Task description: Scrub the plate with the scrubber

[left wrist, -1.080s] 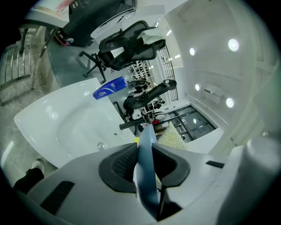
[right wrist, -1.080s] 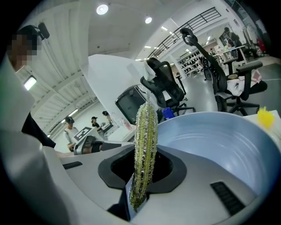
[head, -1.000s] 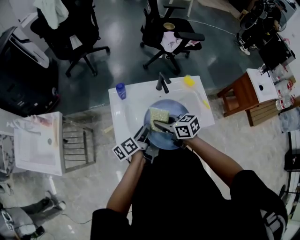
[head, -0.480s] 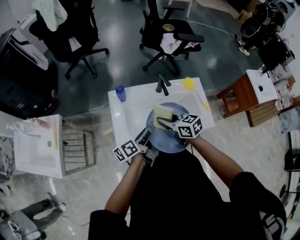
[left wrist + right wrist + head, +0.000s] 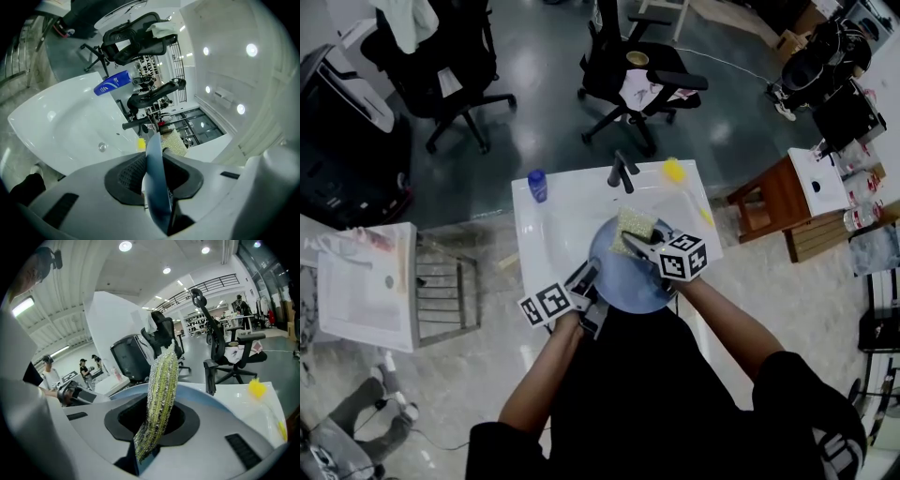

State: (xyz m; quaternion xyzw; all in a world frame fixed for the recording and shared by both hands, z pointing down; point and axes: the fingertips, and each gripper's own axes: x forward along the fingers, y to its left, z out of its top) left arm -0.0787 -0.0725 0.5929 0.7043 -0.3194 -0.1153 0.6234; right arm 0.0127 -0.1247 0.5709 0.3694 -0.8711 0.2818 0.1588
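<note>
Yellow scrubber [image 5: 631,222] partly under right gripper [image 5: 636,242].

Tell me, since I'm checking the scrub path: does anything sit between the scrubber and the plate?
Nothing visible does. The scrubber, clamped in the right hand-held gripper, lies over the far part of the plate. The left hand-held gripper grips the near-left rim, clear of it.

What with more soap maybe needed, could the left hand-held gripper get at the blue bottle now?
Probably not yet: the left hand-held gripper grips the plate by its rim. The sink between it and the blue bottle looks free, once it lets go.
</note>
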